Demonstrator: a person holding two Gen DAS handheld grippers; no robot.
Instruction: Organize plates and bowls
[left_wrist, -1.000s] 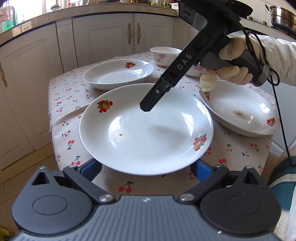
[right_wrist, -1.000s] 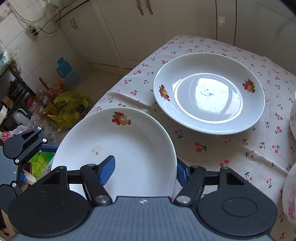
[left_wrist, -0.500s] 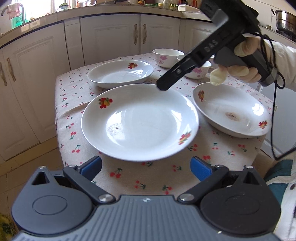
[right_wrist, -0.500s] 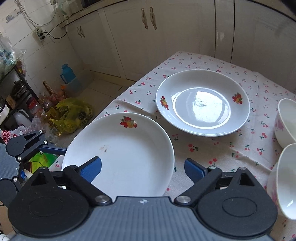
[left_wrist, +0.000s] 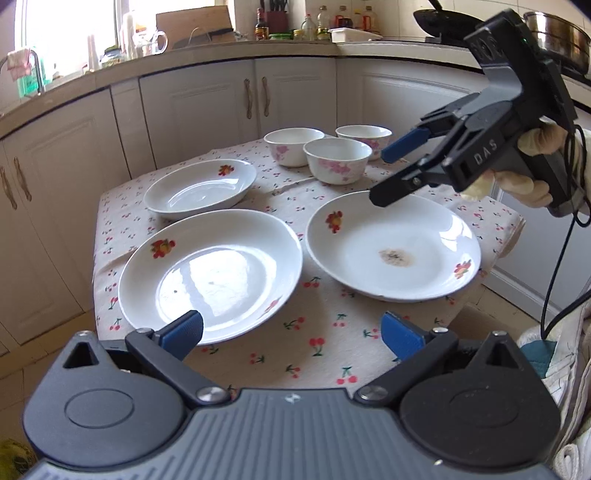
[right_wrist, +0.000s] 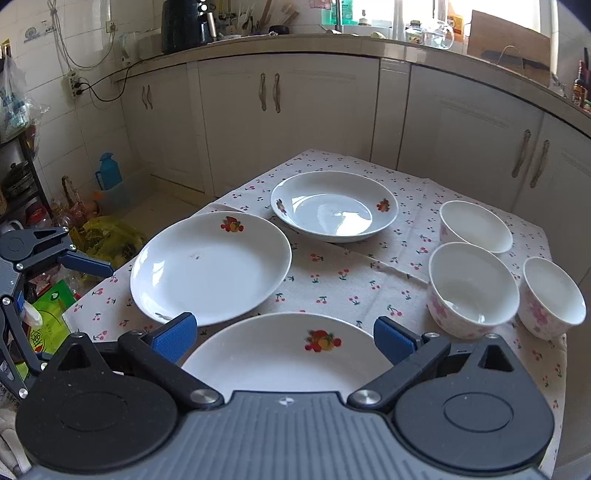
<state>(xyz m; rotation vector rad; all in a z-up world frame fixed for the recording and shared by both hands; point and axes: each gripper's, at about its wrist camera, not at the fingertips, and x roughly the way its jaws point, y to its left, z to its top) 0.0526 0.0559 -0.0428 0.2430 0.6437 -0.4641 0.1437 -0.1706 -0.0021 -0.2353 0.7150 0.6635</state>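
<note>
The left gripper (left_wrist: 291, 334), its blue-padded jaws spread wide and holding nothing, hangs above the near edge of the cherry-print tablecloth (left_wrist: 321, 343). Just beyond lies a white plate with fruit decals (left_wrist: 210, 275), and beside it to the right a second white fruit-decal plate with a brown stain at its centre (left_wrist: 393, 245). Over that stained plate's far rim hangs the right gripper (left_wrist: 384, 173), jaws wide and empty, white letters "DAS" on its black body. Farther back sits a deeper white fruit-decal dish (left_wrist: 199, 188), then three white bowls with pink flowers (left_wrist: 338, 160) clustered closely together.
</note>
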